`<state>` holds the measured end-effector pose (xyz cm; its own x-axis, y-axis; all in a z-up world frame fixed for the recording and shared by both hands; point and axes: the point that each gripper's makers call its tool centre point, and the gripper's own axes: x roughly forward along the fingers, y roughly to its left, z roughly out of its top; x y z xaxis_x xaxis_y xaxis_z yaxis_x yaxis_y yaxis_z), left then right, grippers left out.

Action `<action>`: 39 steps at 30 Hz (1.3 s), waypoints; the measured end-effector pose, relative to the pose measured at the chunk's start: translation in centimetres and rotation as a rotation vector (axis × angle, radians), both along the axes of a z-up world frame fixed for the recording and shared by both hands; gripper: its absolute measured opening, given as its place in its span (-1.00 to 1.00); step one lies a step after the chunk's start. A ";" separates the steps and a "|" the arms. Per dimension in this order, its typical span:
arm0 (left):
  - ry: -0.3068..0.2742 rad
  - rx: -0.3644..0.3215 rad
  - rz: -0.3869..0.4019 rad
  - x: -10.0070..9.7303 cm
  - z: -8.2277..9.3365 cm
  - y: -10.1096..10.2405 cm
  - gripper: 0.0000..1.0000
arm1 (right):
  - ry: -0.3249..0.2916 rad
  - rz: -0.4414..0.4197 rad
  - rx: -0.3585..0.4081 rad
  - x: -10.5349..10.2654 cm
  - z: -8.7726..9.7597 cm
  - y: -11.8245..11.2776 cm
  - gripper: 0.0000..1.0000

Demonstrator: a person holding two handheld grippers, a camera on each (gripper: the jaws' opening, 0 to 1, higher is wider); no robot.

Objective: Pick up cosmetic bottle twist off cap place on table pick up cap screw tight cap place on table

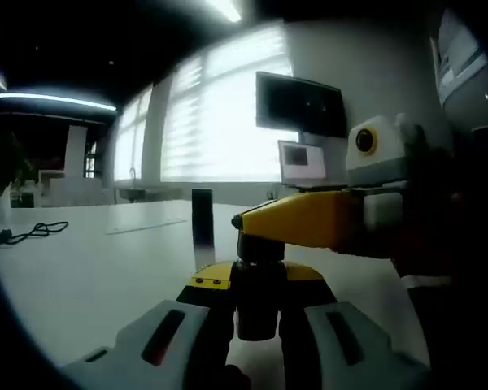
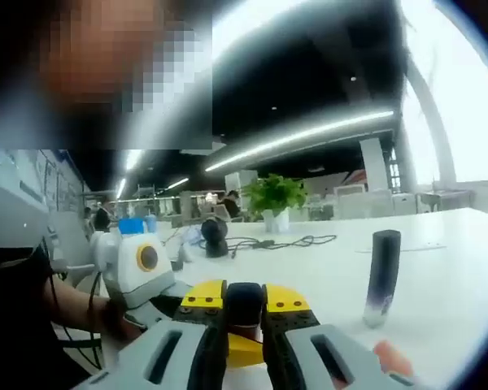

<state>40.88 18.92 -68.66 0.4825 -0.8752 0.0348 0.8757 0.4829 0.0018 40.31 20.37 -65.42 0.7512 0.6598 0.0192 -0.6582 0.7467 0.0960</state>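
In the left gripper view, the left tongs [image 1: 258, 325] rise from the bottom edge with their grey jaws drawn close on a dark cosmetic bottle [image 1: 257, 309], which stands upright between them. The right tongs [image 1: 256, 236] reach in from the right, their yellow-and-black tips closed around the bottle's cap [image 1: 259, 250] at its top, so both tools grip the same item, one low and one high. Just beyond the tongs, a tall dark cylindrical tube [image 1: 202, 223] stands upright on the white worktop [image 1: 89, 268], apart from the held bottle. Far off to the left of the tongs a black cable [image 1: 28, 232] lies on the worktop. In the right gripper view, the right tongs [image 2: 246, 325] are pinched on the dark cap [image 2: 245, 305], with the left tongs' yellow tips [image 2: 244, 299] flanking it from the far side. To the right of these tongs the same dark tube [image 2: 382, 276] stands upright on the worktop [image 2: 447, 268]. Farther back are a potted plant [image 2: 274, 199] and a cable [image 2: 276, 241].
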 end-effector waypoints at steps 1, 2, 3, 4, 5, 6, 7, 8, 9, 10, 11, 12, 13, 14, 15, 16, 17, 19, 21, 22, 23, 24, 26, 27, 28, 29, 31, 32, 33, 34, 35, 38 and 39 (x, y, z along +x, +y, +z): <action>0.005 -0.006 -0.007 -0.1 0.0 0.0 -0.81 | -0.009 0.013 -0.006 0.0 0.2 0.2 -0.82; 0.003 -0.009 -0.007 -0.1 0.1 0.0 -0.81 | -0.026 0.022 -0.016 0.1 0.5 0.3 -0.82; 0.001 -0.016 -0.013 -0.2 0.3 0.0 -0.81 | -0.055 0.060 -0.023 -0.2 0.8 0.8 -0.82; 0.007 -0.024 -0.022 -0.3 0.4 0.0 -0.81 | -0.050 0.063 -0.022 -0.3 0.7 0.6 -0.82; 0.005 -0.023 -0.022 -0.4 0.4 0.0 -0.81 | -0.048 0.080 -0.026 -0.4 0.7 0.7 -0.82; 0.000 -0.016 -0.032 -0.5 0.3 -0.2 -0.81 | -0.056 0.133 -0.041 -0.8 0.6 1.0 -0.82; -0.001 -0.018 -0.036 -0.6 0.3 -0.2 -0.81 | -0.056 0.151 -0.035 -0.8 0.7 1.0 -0.82; -0.005 -0.021 -0.044 -0.8 0.4 -0.3 -0.81 | -0.057 0.179 -0.024 -1.1 0.9 1.1 -0.82; -0.005 -0.025 -0.052 -0.9 0.5 -0.3 -0.81 | -0.054 0.189 -0.022 -1.1 0.9 1.0 -0.82; -0.004 -0.029 -0.060 -1.1 0.6 -0.4 -0.81 | -0.046 0.213 -0.015 -1.3 0.9 1.0 -0.82; -0.006 -0.030 -0.065 -1.2 0.6 -0.4 -0.81 | -0.044 0.227 -0.010 -1.3 0.9 0.9 -0.82; -0.008 -0.033 -0.073 -1.3 0.7 -0.5 -0.81 | -0.050 0.241 -0.017 -1.3 1.0 0.8 -0.82; -0.008 -0.033 -0.081 -1.5 0.7 -0.6 -0.81 | -0.048 0.260 -0.019 -1.5 1.0 0.8 -0.82; -0.008 -0.036 -0.090 -1.7 0.8 -0.6 -0.81 | -0.052 0.279 -0.022 -1.6 1.0 0.8 -0.82; -0.007 -0.043 -0.099 -1.9 0.9 -0.7 -0.81 | -0.054 0.295 -0.021 -1.8 1.1 0.8 -0.82; -0.005 -0.049 -0.111 -2.1 1.0 -0.8 -0.81 | -0.049 0.308 -0.021 -1.9 1.2 0.8 -0.82; -0.002 -0.051 -0.117 -2.2 1.0 -0.8 -0.81 | -0.055 0.326 -0.029 -2.1 1.2 0.8 -0.82; -0.001 -0.051 -0.139 -2.6 1.0 -1.0 -0.81 | -0.064 0.365 -0.044 -2.5 1.2 0.9 -0.82; 0.003 -0.052 -0.159 -2.9 1.0 -1.1 -0.81 | -0.075 0.404 -0.056 -2.9 1.2 1.0 -0.82; 0.005 -0.050 -0.169 -3.1 0.9 -1.2 -0.81 | -0.075 0.422 -0.060 -3.1 1.2 0.9 -0.82; 0.006 -0.049 -0.178 -3.3 0.9 -1.3 -0.81 | -0.071 0.436 -0.062 -3.2 1.2 0.9 -0.82; 0.010 -0.049 -0.188 -3.5 0.9 -1.3 -0.81 | -0.072 0.447 -0.066 -3.3 1.1 0.9 -0.82; 0.013 -0.048 -0.205 -3.8 0.9 -1.4 -0.81 | -0.072 0.477 -0.070 -3.6 1.1 0.9 -0.82; 0.015 -0.049 -0.211 -3.9 0.9 -1.5 -0.81 | -0.067 0.494 -0.069 -3.8 1.1 0.9 -0.82; 0.019 -0.049 -0.220 -4.1 0.9 -1.6 -0.81 | -0.065 0.508 -0.068 -3.9 1.1 0.9 -0.82; 0.023 -0.050 -0.228 -4.2 0.9 -1.6 -0.81 | -0.061 0.519 -0.064 -3.9 1.1 0.9 -0.82; 0.030 -0.055 -0.245 -4.5 0.9 -1.7 -0.81 | -0.056 0.555 -0.058 -4.3 1.2 0.9 -0.82; 0.033 -0.057 -0.250 -4.6 0.9 -1.7 -0.81 | -0.054 0.564 -0.057 -4.3 1.2 0.9 -0.82; 0.038 -0.060 -0.258 -4.7 0.9 -1.7 -0.81 | -0.054 0.577 -0.057 -4.4 1.2 1.0 -0.82; 0.040 -0.062 -0.266 -4.9 1.0 -1.8 -0.81 | -0.050 0.587 -0.052 -4.5 1.3 1.0 -0.82; 0.047 -0.069 -0.274 -5.0 1.0 -1.8 -0.81 | -0.051 0.594 -0.048 -4.6 1.4 1.0 -0.82; 0.056 -0.077 -0.295 -5.3 1.1 -1.8 -0.81 | -0.055 0.620 -0.046 -4.9 1.4 1.0 -0.82; 0.057 -0.076 -0.303 -5.5 1.1 -1.8 -0.81 | -0.058 0.630 -0.053 -5.0 1.4 1.1 -0.82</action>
<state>35.42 17.10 -67.56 0.2035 -0.9753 0.0859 0.9773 0.1971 -0.0778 35.33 21.44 -64.00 0.2175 0.9761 0.0037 -0.9759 0.2173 0.0209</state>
